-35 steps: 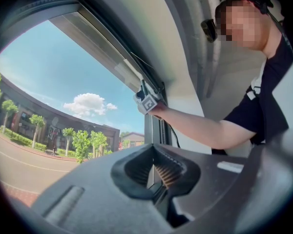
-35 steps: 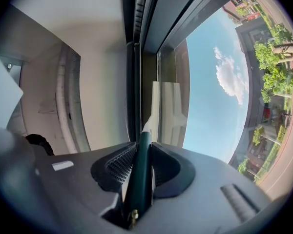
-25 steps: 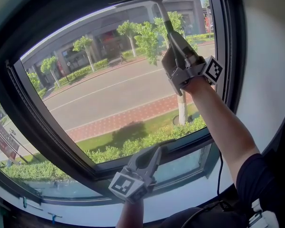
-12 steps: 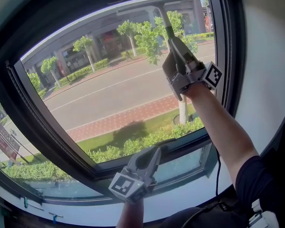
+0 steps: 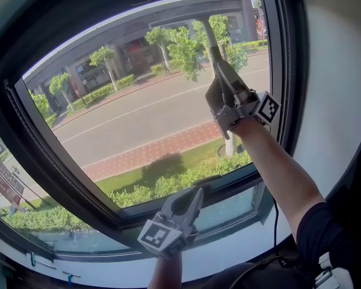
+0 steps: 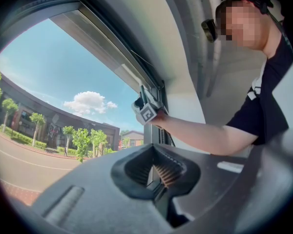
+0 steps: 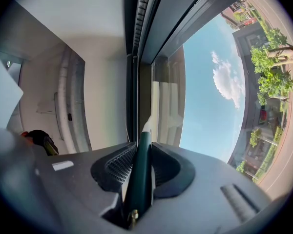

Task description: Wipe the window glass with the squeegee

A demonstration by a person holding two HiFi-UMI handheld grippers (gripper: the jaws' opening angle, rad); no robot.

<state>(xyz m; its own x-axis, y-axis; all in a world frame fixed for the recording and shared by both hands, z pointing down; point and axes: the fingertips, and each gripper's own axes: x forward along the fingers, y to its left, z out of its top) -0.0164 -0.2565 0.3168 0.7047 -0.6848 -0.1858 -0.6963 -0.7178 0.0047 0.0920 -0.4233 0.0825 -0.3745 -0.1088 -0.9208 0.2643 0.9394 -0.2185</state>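
Sunlit road point(image 5: 138, 116), street trees point(image 5: 183, 50), green hedge point(image 5: 168, 185), grey building point(image 5: 126, 35)

Right hand-held gripper point(image 5: 221, 68) before window glass point(image 5: 138, 113), upper right; left hand-held gripper point(image 5: 187, 196) below.

Head camera sits above and behind both grippers, facing the window glass point(image 5: 138, 119) closely. The left gripper point(image 5: 189, 200) camera, below the right gripper point(image 5: 219, 71), looks up along its jaws at that gripper and the glass. The right gripper camera looks up beside the glass, close to the window frame point(image 7: 132, 57)
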